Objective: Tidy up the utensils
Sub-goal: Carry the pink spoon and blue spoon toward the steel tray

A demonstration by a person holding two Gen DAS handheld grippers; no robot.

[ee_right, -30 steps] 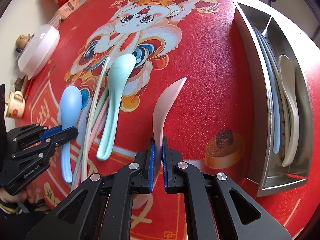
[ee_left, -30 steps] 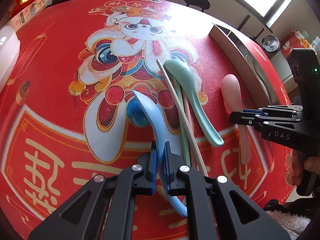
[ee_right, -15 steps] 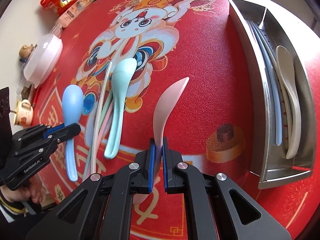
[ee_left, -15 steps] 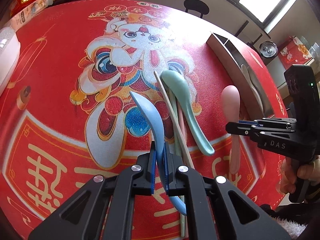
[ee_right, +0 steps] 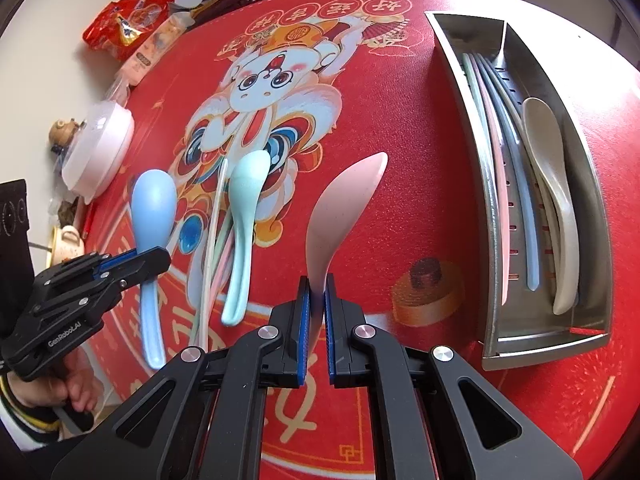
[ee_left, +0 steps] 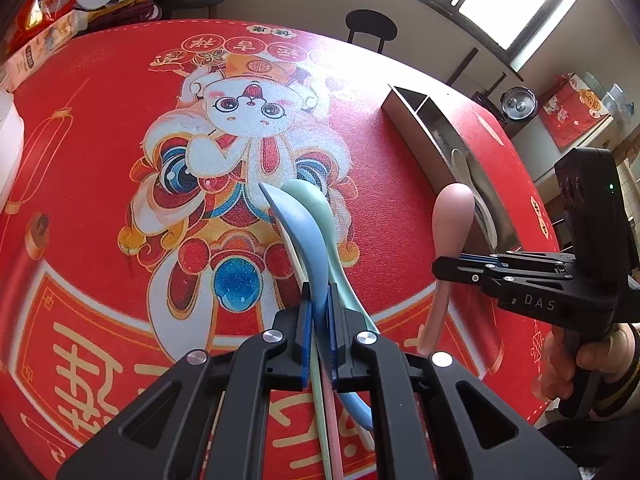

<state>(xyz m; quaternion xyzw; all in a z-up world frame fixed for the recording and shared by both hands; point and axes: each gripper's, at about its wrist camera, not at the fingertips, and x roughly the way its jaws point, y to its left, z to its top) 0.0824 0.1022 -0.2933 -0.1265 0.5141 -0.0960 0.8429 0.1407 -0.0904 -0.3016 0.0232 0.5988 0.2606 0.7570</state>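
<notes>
My left gripper (ee_left: 319,300) is shut on the handle of a light blue spoon (ee_left: 298,236) and holds it above the red mat; it also shows in the right wrist view (ee_right: 154,200). My right gripper (ee_right: 314,292) is shut on a pink spoon (ee_right: 340,208), also lifted, which shows in the left wrist view (ee_left: 454,212). A mint green spoon (ee_right: 244,208) and several pastel chopsticks (ee_right: 212,248) lie on the mat between the grippers. A steel utensil tray (ee_right: 492,208) at the right holds a beige spoon (ee_right: 548,168) and several chopsticks.
A white lidded bowl (ee_right: 96,148), a small teapot (ee_right: 66,132) and snack packets (ee_right: 132,28) sit at the mat's left edge. A black stool (ee_left: 370,28) stands beyond the table. The tray (ee_left: 432,136) lies along the right side.
Both grippers have risen with their spoons, which now hang clear of the mat. The green spoon and chopsticks have stayed put.
</notes>
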